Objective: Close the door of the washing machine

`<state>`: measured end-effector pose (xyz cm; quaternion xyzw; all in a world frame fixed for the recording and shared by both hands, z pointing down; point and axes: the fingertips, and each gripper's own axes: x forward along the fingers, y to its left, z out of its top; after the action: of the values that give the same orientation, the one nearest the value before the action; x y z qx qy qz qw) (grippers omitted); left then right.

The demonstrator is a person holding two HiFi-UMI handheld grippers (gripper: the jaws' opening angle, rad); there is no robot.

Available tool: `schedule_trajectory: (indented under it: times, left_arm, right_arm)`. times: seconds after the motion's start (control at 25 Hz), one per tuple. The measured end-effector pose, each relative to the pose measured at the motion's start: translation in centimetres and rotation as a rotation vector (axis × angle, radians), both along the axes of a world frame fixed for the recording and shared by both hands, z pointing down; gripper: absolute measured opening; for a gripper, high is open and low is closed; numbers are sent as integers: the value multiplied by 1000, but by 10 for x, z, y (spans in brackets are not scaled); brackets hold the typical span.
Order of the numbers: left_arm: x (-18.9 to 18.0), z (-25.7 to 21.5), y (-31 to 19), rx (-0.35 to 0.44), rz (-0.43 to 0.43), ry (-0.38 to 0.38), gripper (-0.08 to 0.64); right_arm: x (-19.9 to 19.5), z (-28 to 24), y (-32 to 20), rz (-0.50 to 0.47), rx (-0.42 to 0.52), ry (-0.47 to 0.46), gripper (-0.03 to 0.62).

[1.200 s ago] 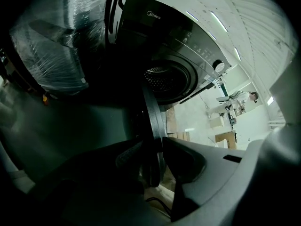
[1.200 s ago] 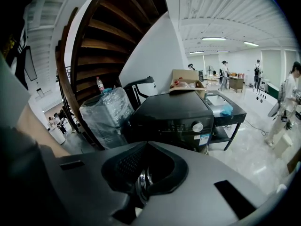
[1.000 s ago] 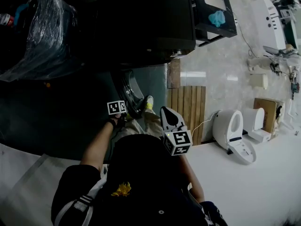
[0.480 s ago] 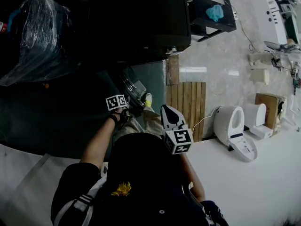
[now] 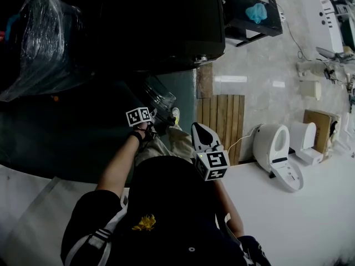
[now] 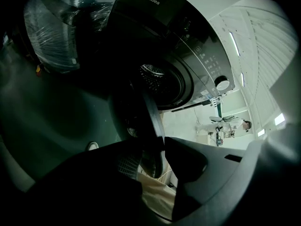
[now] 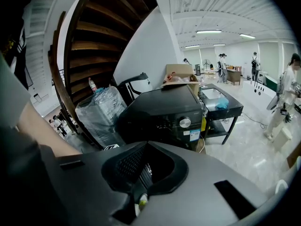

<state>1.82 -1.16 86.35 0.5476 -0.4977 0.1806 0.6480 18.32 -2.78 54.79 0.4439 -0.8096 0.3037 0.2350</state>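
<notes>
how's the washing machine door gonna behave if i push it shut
The door looks like a thick rigid ring, so it should swing as one piece, not flex. Its bulged glass suggests some weight. Standing partly open, it probably swings toward the drum.

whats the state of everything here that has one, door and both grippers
washing machine door, open, standing partway out from the machine
left gripper, closed on the door's rim, jaws just been opening slightly
right gripper, shut, nothing between the jaws
</notes>
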Motion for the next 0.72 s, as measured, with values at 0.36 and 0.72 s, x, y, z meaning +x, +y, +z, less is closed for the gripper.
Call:
schedule_trajectory:
  times: [0.36, 0.72]
  left_arm:
    - [18, 1, -24, -12, -43, 61, 170]
    - [37, 8, -59, 6, -71, 114, 184]
  right_arm:
    - [10, 1, -14, -5, -2, -22, 26]
    - [18, 10, -29, -12, -10, -48, 26]
